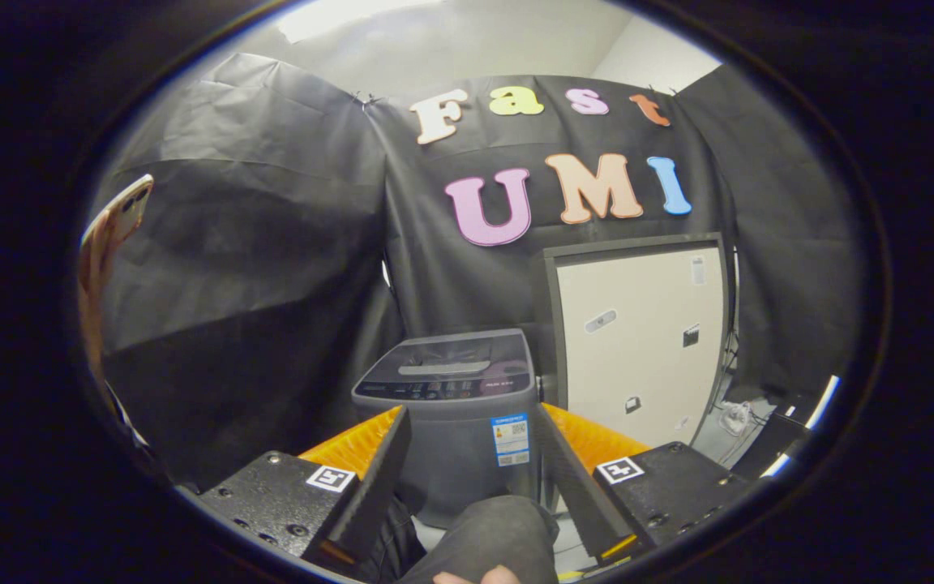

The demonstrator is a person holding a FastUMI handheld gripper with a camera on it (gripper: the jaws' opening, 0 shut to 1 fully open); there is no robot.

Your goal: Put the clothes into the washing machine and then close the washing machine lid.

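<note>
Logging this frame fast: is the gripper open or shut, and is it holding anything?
Gripper: open, fingers spread wide and pressing on nothing. The grey washing machine, lid down, stands beyond them; a dark sleeve lies low between them, untouched.

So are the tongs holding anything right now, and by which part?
Nothing is held. The tongs are open, with only a dark sleeve low between the fingers, untouched. The washing machine stands just ahead, lid shut.

Washer [455,405]: base hidden behind the dark cloth [487,535] bunched between the fingers.
Cloth: cut off below; maybe a garment, hard to tell.
Hand [475,577]: only a sliver shows under the cloth.
Fridge [637,341]: lower part hidden by the right finger [580,487].
Stickers: too small to tell.
</note>
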